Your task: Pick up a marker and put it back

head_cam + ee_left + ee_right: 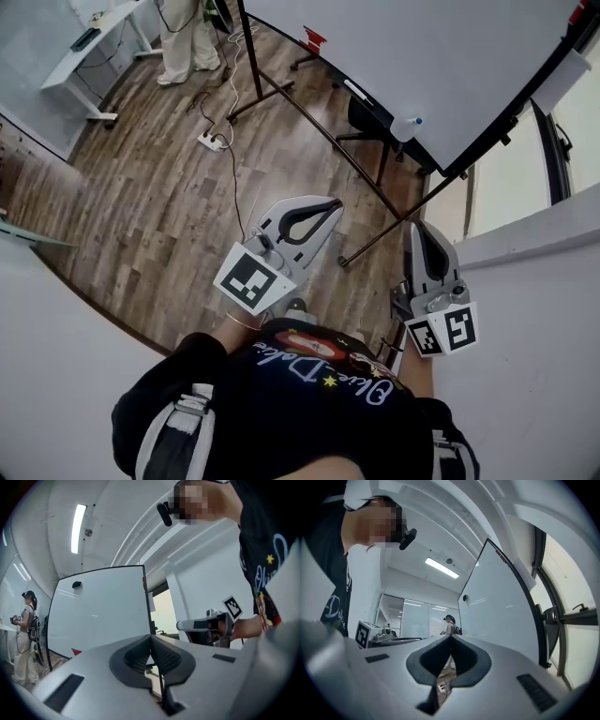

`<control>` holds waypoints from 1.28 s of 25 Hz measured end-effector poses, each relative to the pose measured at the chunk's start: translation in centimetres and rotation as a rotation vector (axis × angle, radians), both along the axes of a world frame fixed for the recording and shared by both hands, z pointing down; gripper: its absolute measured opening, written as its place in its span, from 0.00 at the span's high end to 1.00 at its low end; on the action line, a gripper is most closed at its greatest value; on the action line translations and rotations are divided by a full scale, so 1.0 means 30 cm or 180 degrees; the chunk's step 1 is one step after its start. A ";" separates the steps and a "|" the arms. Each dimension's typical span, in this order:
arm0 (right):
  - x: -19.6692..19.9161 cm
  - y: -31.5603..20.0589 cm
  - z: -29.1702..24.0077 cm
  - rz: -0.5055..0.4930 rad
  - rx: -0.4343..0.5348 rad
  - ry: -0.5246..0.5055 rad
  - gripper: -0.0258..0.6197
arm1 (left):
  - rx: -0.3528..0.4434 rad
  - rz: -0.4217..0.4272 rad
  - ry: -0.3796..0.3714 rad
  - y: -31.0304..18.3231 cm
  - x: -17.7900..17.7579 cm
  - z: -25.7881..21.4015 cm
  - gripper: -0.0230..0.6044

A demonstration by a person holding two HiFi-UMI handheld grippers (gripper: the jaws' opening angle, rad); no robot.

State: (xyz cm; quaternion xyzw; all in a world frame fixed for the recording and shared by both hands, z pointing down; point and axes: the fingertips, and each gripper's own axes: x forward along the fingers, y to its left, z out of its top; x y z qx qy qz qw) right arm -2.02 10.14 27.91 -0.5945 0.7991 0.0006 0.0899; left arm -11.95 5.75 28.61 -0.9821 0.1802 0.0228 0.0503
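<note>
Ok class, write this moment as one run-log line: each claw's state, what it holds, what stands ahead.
left claw: shut, empty | right claw: shut, empty | ahead: whiteboard on stand

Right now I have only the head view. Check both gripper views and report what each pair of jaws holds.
Observer: In its own view the left gripper has its jaws together, with nothing between them.
Operator: Now the right one.
Observer: The right gripper is the same, jaws together and empty.
Operator: Report anything on the board's face.
Observer: The left gripper view shows a small dark object stuck near the upper left corner of the whiteboard. I cannot tell what it is.
</note>
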 end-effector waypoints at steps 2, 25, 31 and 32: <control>-0.008 -0.018 0.005 0.0066 -0.0018 0.0015 0.96 | -0.0009 0.0051 0.0005 -0.019 -0.013 0.005 0.96; 0.031 -0.237 0.027 0.0238 -0.0043 0.0036 0.96 | 0.0029 -0.0055 -0.0047 -0.240 -0.059 0.024 0.96; 0.150 -0.341 0.031 0.0387 -0.0012 -0.0012 0.96 | 0.0065 0.0004 -0.0052 -0.353 0.038 0.017 0.96; 0.171 -0.358 0.035 0.0407 -0.0020 -0.0013 0.96 | 0.0065 0.0020 -0.0052 -0.372 0.058 0.017 0.96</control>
